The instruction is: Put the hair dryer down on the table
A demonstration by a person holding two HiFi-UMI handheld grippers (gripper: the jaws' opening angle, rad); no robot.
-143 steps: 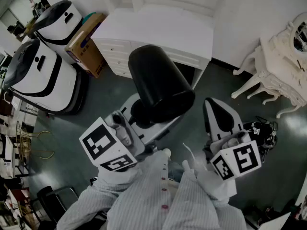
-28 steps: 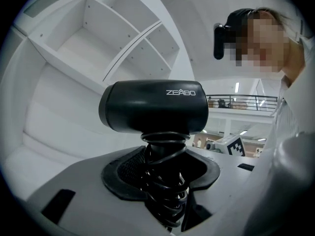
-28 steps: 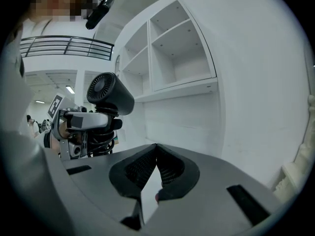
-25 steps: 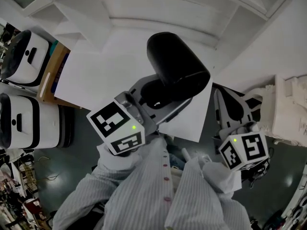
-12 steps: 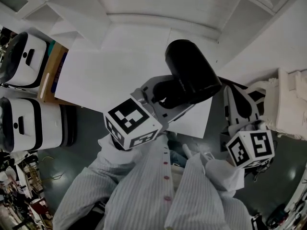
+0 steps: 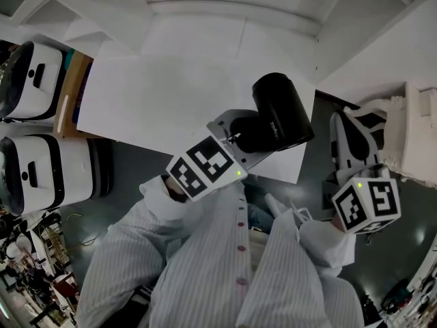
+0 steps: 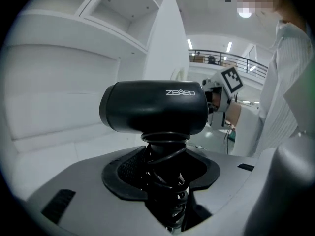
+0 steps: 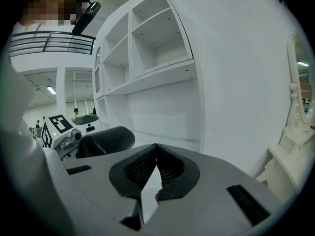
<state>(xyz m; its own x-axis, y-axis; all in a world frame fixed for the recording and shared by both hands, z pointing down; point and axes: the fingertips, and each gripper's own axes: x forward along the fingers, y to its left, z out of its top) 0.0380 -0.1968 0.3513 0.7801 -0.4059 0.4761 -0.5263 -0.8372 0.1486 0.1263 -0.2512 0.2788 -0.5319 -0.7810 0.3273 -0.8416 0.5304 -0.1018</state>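
The black hair dryer (image 6: pixel 281 111) hangs over the near right corner of the white table (image 6: pixel 164 87). My left gripper (image 6: pixel 247 132) is shut on its handle, which has the cord wound round it. In the left gripper view the dryer's barrel (image 7: pixel 155 107) lies crosswise above the jaws, and the coiled handle (image 7: pixel 165 178) sits between the left gripper's (image 7: pixel 165 156) pads. Whether the dryer touches the tabletop I cannot tell. My right gripper (image 6: pixel 348 141) hangs off the table's right edge, shut and holding nothing; its tips meet (image 8: pixel 156 150). The right gripper view shows the dryer (image 8: pixel 109 138) to the left.
White shelving (image 8: pixel 147 38) rises behind the table. An ornate white dresser (image 6: pixel 416 132) stands at the right. Two white-and-black machines (image 6: pixel 41 169) and a cardboard box (image 6: pixel 72 91) sit left of the table, over dark floor (image 6: pixel 130 162).
My left gripper has carried the hair dryer to the right and lower, toward the table's near right corner. The right gripper has drifted slightly right, still shut.
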